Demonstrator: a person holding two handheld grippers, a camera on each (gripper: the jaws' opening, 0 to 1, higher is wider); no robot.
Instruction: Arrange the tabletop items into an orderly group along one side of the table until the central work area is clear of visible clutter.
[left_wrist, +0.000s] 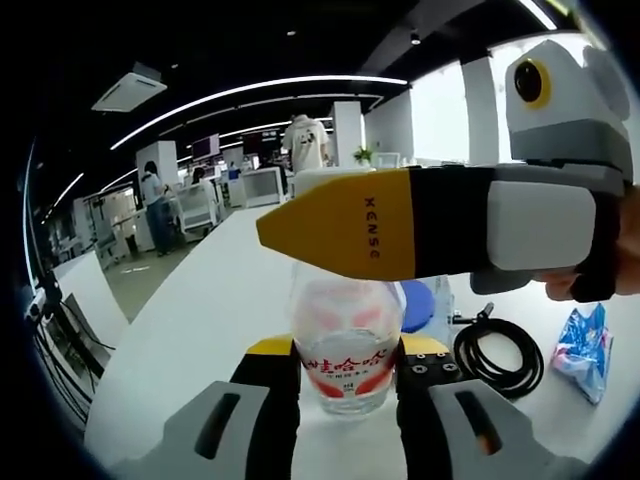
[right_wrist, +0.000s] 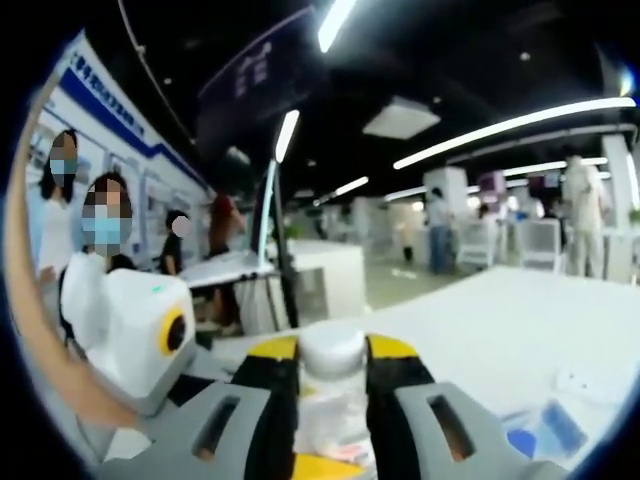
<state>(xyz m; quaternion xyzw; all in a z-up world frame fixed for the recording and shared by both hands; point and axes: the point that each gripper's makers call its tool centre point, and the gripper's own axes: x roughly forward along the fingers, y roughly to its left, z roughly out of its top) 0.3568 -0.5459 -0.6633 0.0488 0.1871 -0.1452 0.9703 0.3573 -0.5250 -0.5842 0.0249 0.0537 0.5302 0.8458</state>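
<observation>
Bottle (left_wrist: 347, 345) sits upright on the white table (left_wrist: 200, 320), and we take it as our landmark. In the left gripper view we have the left gripper (left_wrist: 348, 372) closed on its lower body, one jaw on each side of the red label, both touching the plastic. In the right gripper view the right gripper (right_wrist: 334, 375) has its jaws either side of the bottle's white cap (right_wrist: 332, 350); they look pressed to it, so we judge it clamped on the cap, perhaps to steady or twist it.

To do this step well, we keep the lower grip square on the label band, where the wall is stiffer, and squeeze no harder than needed, since thin clear plastic will likely buckle. We keep the two grippers in line over the bottle so it does not tip or twist as we carry it toward one side of the table.

Right of the bottle lies a coiled black cable (left_wrist: 497, 353), and beyond that a crinkled blue packet (left_wrist: 583, 345). Behind the bottle sits a blue round thing (left_wrist: 418, 305), partly hidden. These lie close, so a move to the right could knock them; the left side looks open.
</observation>
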